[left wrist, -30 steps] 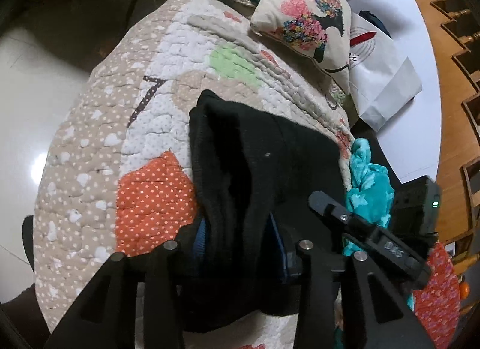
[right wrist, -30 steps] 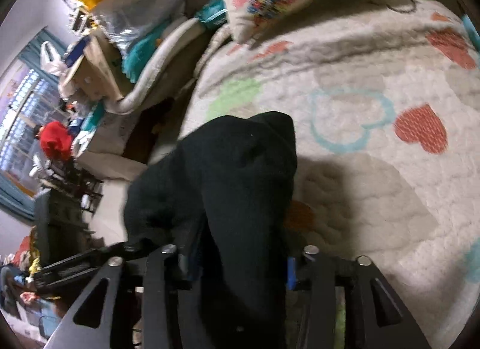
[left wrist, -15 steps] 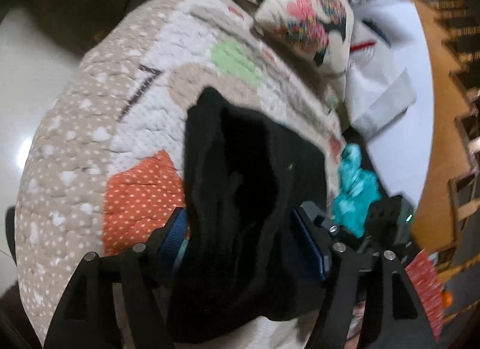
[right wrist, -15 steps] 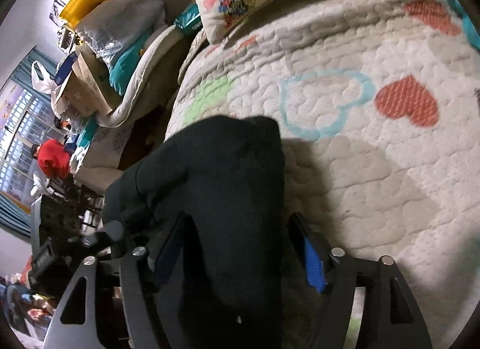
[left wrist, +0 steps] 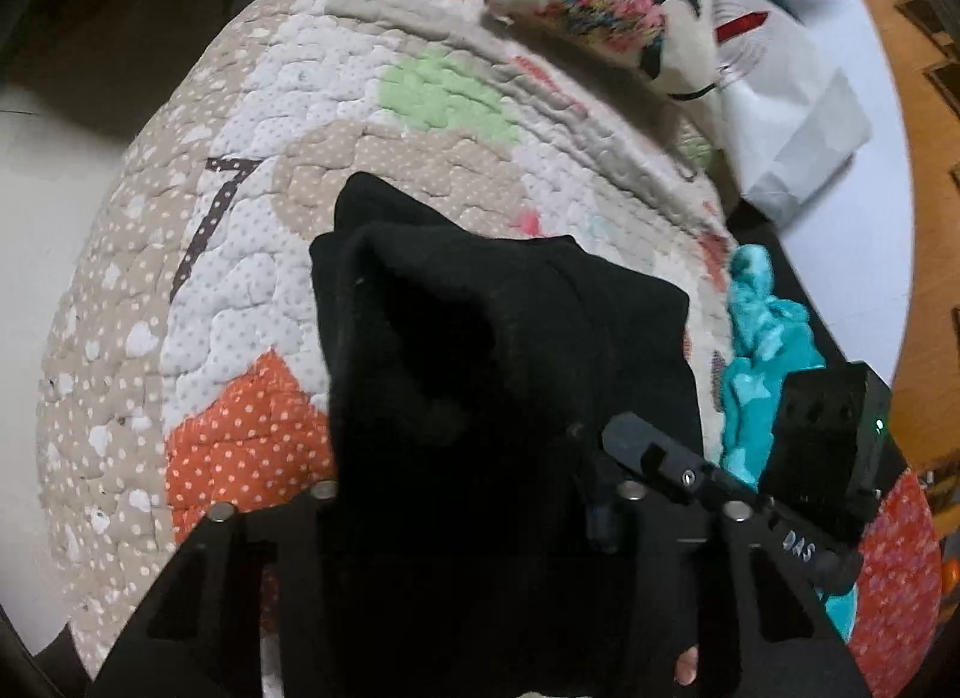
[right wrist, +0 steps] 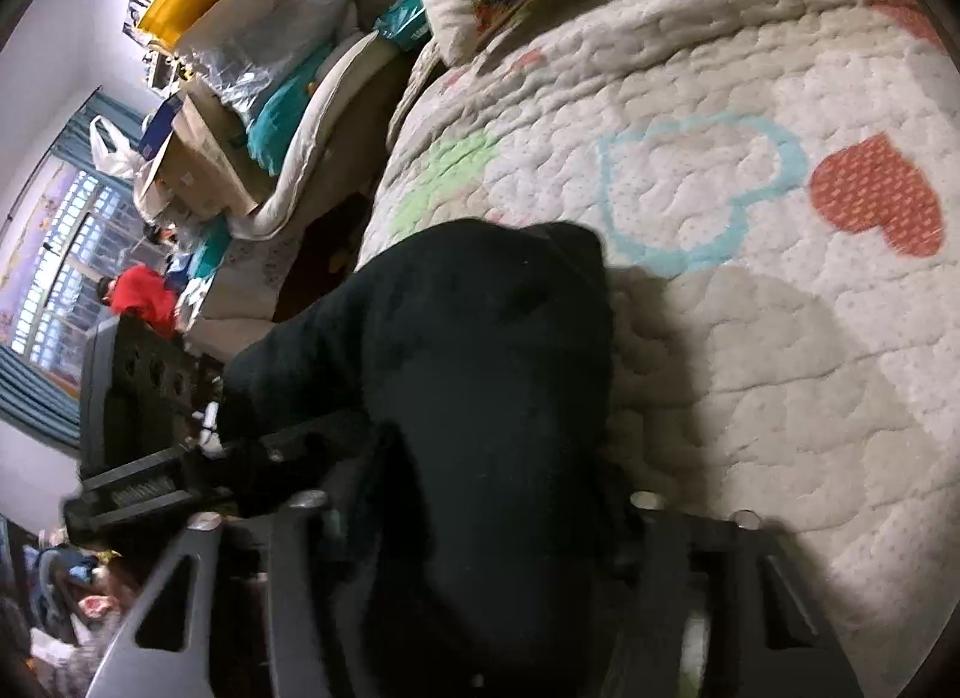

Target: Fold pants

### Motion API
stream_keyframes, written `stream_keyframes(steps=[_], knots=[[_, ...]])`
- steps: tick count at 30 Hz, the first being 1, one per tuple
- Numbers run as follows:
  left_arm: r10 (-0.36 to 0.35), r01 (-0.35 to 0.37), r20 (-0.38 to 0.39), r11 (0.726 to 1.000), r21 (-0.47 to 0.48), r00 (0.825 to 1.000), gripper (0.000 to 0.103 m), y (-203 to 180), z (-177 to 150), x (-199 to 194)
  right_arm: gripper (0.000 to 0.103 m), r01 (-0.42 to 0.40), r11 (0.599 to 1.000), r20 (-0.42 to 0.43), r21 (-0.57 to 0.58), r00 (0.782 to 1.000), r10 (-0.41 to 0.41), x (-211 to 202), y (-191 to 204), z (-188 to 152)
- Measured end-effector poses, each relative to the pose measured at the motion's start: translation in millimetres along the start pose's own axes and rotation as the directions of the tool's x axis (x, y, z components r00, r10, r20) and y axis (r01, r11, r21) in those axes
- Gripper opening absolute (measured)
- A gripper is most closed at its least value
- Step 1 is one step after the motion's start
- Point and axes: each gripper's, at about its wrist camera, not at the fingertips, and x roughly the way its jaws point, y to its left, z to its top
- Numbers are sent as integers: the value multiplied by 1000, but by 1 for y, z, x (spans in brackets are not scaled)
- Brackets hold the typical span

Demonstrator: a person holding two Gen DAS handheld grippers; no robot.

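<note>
Grippers angled down, both just closing, black pants (left wrist: 510, 374) between fingers (left wrist: 624, 494), quilt (left wrist: 240, 290) below

Left hand-held gripper (left wrist: 474, 494): matte black triangular finger frames with cut-outs, fastened by silver screws. Same build seen on right hand-held gripper (right wrist: 480, 512).

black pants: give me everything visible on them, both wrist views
The black pants are thick, matte, fleece-like fabric, bunched and folded over in layers, no waistband or label discernible. They lie on the patchwork quilt, far end rounded and draped. The near end runs between the jaws of the left gripper and right gripper; both sets have just been closing and appear to pinch the cloth.
</note>
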Motion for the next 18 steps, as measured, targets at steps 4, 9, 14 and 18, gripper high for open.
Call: stream_keyframes(steps=[4, 9, 14, 18], knots=[[-32, 32, -1, 999, -15, 999, 41, -1, 4, -3, 52, 47, 997, 23, -55, 999, -46, -2, 15, -2], [-21, 20, 16, 999, 30, 1000, 39, -17, 8, -8, 48, 83, 994, 32, -71, 996, -81, -9, 28, 2], [-22, 19, 49, 999, 50, 999, 39, -30, 12, -15, 48, 124, 987, 38, -98, 992, -121, -19, 41, 14], [-29, 26, 63, 999, 46, 998, 39, -36, 16, -17, 48, 154, 978, 17, -139, 988, -153, -25, 54, 27]])
